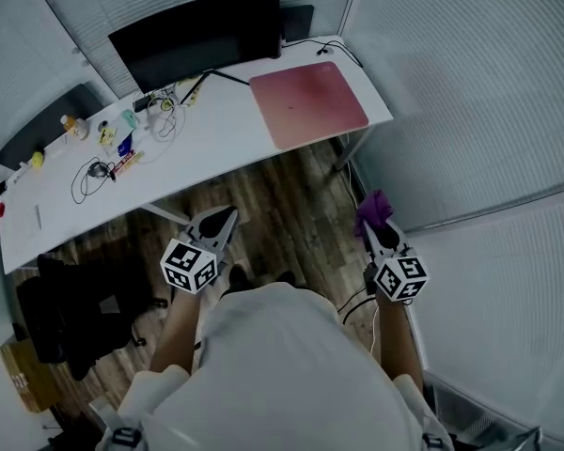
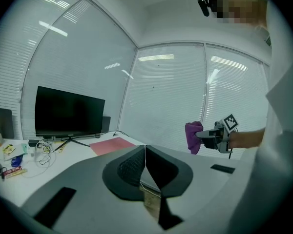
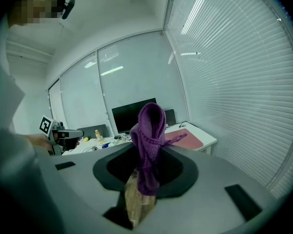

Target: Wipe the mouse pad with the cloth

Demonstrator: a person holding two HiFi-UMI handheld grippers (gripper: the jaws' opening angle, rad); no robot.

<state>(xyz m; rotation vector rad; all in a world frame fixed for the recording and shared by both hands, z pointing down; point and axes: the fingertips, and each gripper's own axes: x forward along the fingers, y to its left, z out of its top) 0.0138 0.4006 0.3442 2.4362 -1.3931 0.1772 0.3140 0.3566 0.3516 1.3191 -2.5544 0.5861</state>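
A pink mouse pad (image 1: pixel 308 106) lies at the right end of the white desk (image 1: pixel 216 148); it also shows in the left gripper view (image 2: pixel 112 145) and the right gripper view (image 3: pixel 188 139). My right gripper (image 1: pixel 371 225) is shut on a purple knitted cloth (image 3: pixel 149 145), held over the wooden floor well short of the desk. The cloth (image 1: pixel 376 207) bunches above its jaws and shows from the left (image 2: pixel 194 136). My left gripper (image 1: pixel 222 222) is shut with nothing in it, jaws pressed together (image 2: pixel 145 165), also short of the desk.
A black monitor (image 1: pixel 197 34) stands at the back of the desk, with cables (image 1: pixel 94 172), small bottles (image 1: pixel 73 126) and clutter to its left. A black chair (image 1: pixel 70 313) stands on the floor at left. Window blinds (image 1: pixel 470 92) line the right wall.
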